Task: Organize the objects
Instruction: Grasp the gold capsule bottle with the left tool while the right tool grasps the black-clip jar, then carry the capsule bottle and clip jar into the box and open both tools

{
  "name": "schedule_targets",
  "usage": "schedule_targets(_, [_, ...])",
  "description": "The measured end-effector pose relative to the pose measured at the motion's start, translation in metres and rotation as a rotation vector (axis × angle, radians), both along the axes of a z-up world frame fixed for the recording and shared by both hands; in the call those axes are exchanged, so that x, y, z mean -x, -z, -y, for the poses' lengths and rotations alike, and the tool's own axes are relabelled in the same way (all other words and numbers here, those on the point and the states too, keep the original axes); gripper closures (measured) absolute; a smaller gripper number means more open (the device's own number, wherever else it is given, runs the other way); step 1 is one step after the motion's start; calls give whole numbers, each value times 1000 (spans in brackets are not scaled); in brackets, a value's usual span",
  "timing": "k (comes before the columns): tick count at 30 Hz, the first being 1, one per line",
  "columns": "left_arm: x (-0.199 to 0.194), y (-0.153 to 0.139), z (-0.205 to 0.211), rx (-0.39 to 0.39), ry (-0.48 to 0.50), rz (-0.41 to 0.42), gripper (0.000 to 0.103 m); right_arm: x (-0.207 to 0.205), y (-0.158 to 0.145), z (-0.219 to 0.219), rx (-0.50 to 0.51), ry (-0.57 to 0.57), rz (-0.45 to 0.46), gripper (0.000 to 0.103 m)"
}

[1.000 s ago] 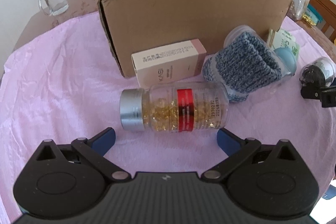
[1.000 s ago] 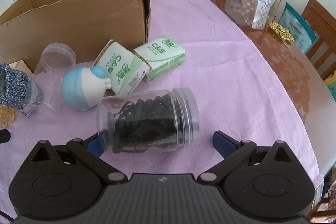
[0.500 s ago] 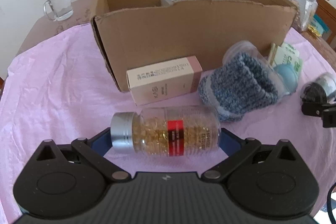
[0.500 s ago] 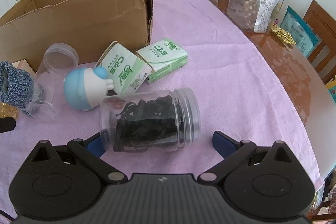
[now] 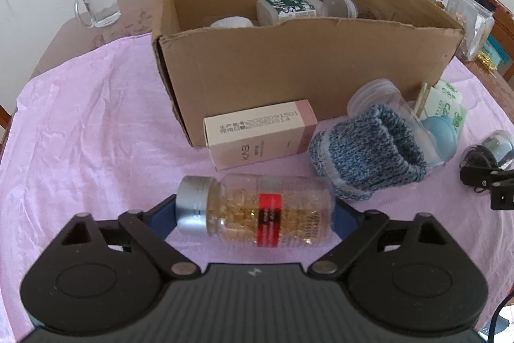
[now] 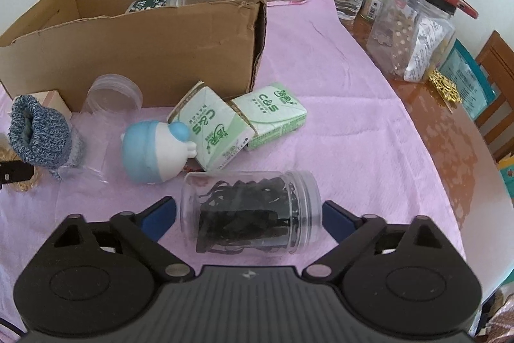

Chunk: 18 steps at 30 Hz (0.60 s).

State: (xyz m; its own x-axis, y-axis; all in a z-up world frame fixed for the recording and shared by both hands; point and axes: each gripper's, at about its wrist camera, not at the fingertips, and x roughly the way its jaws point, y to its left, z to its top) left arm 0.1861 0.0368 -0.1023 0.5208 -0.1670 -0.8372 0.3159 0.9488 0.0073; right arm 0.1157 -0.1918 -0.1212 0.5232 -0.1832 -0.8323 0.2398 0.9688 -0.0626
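Left gripper [image 5: 255, 212]: its blue pads sit at either end of a capsule bottle [image 5: 257, 209] lying on its side, one at the silver cap, the other at the base. The jaws look closed onto it end to end, but whether the bottle is off the pink tablecloth [image 5: 80, 124] cannot be told.

Right gripper [image 6: 249, 216]: the jaws stand apart, one to each side of a clear jar of black hair ties [image 6: 252, 211] lying on its side. A gap shows at the base end; no grip is made.

Just beyond, still loose on the cloth:
- a pink carton [image 5: 260, 134], against the box front;
- a grey-blue knitted sleeve [image 5: 366, 150], resting partly in an empty clear jar [image 6: 110, 98];
- a blue-and-white figurine [image 6: 154, 151], touching the tissue packs;
- two green tissue packs [image 6: 237, 121], side by side at the box corner.

Farther back, the cardboard box [image 5: 305, 60] is open and already holds a green-labelled container [image 5: 289, 5], a clear lidded jar [image 5: 339, 5] and a white round item, partly hidden by the front wall.

Assessment: the task is partly complete. A few items are boxed; about eight remain outside, including the two at the grippers. The glass mug [image 5: 98, 2] and the far clutter look outside the job.
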Motion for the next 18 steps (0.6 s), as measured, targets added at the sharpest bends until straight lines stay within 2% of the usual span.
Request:
schedule_targets(4, [-1, -2, 0, -15, 4, -21, 10, -1, -2, 3, -15, -24, -23, 21])
schedule_targets(6, [-1, -4, -2, -19, 7, -35, 10, -2, -3, 5, -25, -39, -34, 23])
schedule_targets(14, [5, -23, -11, -30, 25, -52, 10, 4, -15, 16, -45, -109, -45, 23])
schedule_targets(18, [10, -36, -11, -39, 33, -67, 10, 7, -24, 18, -34, -179, -57, 24])
